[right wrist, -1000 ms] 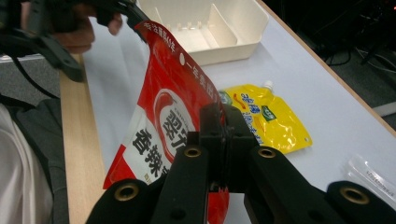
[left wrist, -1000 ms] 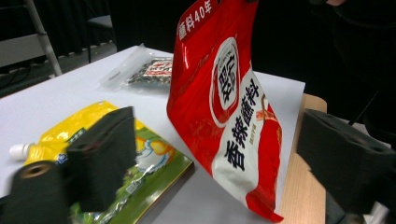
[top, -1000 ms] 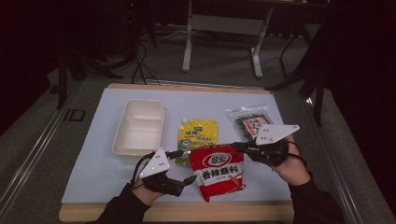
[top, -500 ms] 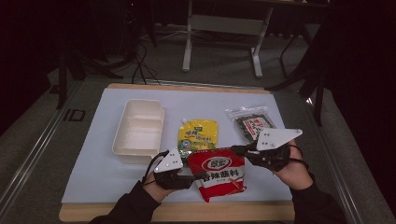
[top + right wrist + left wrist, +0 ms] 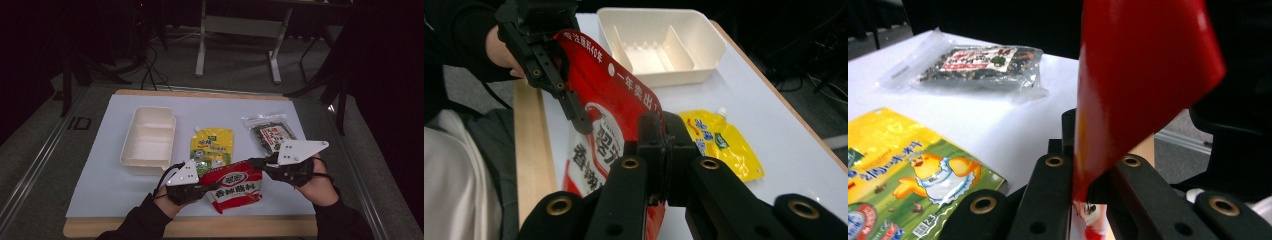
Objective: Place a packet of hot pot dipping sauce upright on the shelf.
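A red snack packet [image 5: 232, 185] with white lettering is held up off the white table mat [image 5: 100, 190] near the front edge. My left gripper [image 5: 204, 188] is shut on its left edge, and my right gripper [image 5: 253, 162] is shut on its upper right corner. In the left gripper view the red film [image 5: 1143, 75] rises from between the closed jaws of the left gripper [image 5: 1088, 175]. In the right gripper view the packet [image 5: 604, 110] stretches from my right gripper [image 5: 663, 142] across to the left gripper [image 5: 549, 75].
A white two-compartment container [image 5: 148, 140] stands left of centre. A yellow sauce pouch [image 5: 212, 146] lies flat just behind the packet. A clear bag of dark seaweed [image 5: 271, 132] lies at the right. The wooden table edge [image 5: 190, 227] runs along the front.
Both grippers closed in on the red packet from its two sides and took hold of it. The packet has been raised from lying flat.
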